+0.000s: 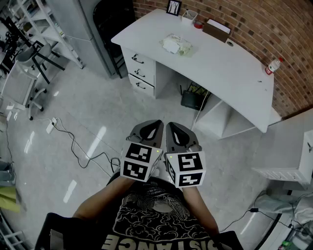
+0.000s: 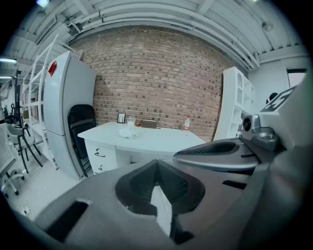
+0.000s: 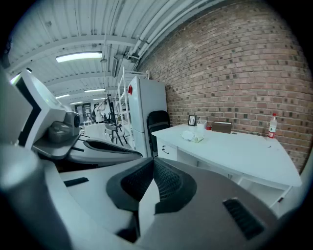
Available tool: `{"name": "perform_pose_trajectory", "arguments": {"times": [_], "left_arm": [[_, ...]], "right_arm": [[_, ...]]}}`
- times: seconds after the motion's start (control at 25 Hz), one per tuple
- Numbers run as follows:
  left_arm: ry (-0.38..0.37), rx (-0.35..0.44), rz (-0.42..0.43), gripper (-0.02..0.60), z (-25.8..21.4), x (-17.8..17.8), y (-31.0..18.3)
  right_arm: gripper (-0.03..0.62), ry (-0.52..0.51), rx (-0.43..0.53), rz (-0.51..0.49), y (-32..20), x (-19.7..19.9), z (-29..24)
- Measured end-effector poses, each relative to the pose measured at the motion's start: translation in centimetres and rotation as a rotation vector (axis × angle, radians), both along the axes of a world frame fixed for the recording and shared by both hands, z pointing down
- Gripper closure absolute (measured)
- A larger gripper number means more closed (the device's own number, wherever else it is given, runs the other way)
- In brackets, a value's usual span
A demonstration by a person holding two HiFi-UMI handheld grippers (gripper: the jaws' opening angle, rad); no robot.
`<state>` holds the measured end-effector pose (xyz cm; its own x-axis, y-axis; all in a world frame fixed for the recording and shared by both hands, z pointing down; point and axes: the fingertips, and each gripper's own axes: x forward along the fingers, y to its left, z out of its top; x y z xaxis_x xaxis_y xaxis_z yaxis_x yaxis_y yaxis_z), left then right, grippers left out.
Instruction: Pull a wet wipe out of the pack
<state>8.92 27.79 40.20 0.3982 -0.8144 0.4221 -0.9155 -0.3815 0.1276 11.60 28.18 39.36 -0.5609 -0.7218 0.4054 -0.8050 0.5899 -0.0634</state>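
The wet wipe pack [image 1: 177, 45] lies crumpled and pale on the white desk [image 1: 230, 73], far ahead of me. It also shows small in the left gripper view as the pack [image 2: 129, 132] and in the right gripper view as the pack [image 3: 193, 137]. My left gripper [image 1: 155, 123] and right gripper [image 1: 171, 125] are held side by side close to my body, above the floor, well short of the desk. Both are shut with nothing between their tips: left gripper [image 2: 156, 163], right gripper [image 3: 153, 161].
On the desk stand a picture frame [image 1: 173, 7], a cup [image 1: 189, 15], a brown box [image 1: 216, 30] and a bottle [image 1: 274, 65]. Drawers [image 1: 139, 73] are at the desk's left, a black router [image 1: 191, 100] beneath. A black chair [image 2: 80, 129] and grey fridge [image 2: 66, 112] stand left; cables [image 1: 78, 146] cross the floor.
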Motion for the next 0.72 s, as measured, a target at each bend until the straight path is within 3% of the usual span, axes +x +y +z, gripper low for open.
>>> {"name": "perform_pose_trajectory", "arguments": {"times": [0.72], "left_arm": [[0.019, -0.029, 0.014, 0.570, 1.2, 0.6, -1.4]], "right_arm": [[0.576, -0.033, -0.027, 0.014, -1.4, 0.5, 0.9]]}}
